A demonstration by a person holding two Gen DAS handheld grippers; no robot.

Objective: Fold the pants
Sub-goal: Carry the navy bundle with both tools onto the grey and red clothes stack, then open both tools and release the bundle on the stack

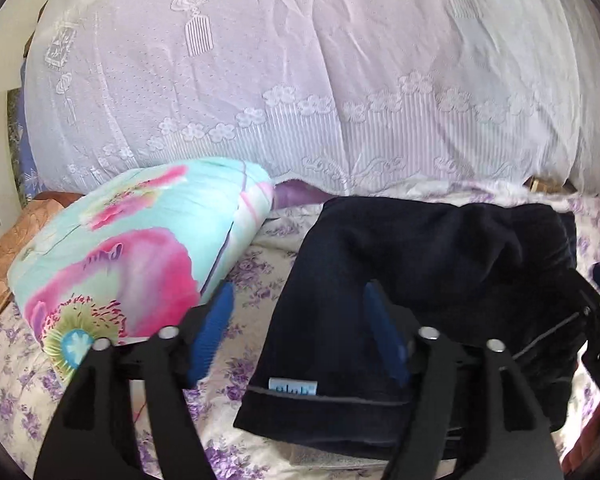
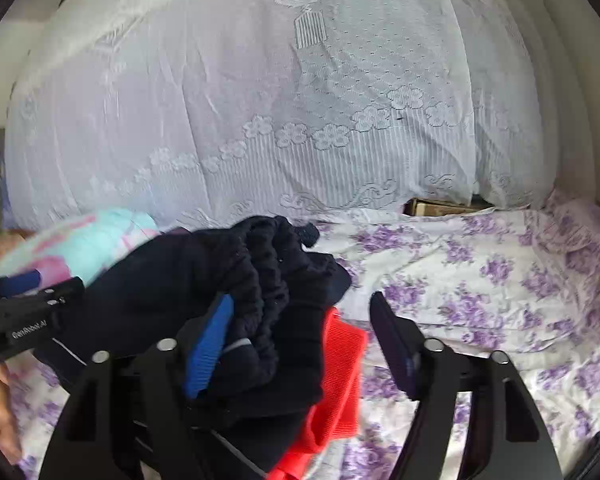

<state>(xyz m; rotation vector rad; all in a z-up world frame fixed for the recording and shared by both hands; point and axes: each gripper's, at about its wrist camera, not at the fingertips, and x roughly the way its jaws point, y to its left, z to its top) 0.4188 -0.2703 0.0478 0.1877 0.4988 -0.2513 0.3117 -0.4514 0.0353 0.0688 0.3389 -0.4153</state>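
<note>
Dark navy pants (image 1: 420,280) lie folded on the floral bed sheet (image 1: 252,280), with a small light-blue label near the hem. My left gripper (image 1: 298,312) is open, its right finger over the pants' left edge, its left finger over the sheet. In the right wrist view the pants' gathered waistband (image 2: 260,292) lies bunched between the fingers of my right gripper (image 2: 304,320), which is open. A red garment (image 2: 336,380) lies under the pants. The left gripper (image 2: 20,300) shows at the left edge.
A turquoise and pink floral pillow (image 1: 132,248) lies left of the pants. A white lace cover (image 1: 300,80) drapes over a tall pile at the back. A brown box edge (image 2: 440,206) shows under the lace. The purple-flowered sheet (image 2: 480,280) stretches to the right.
</note>
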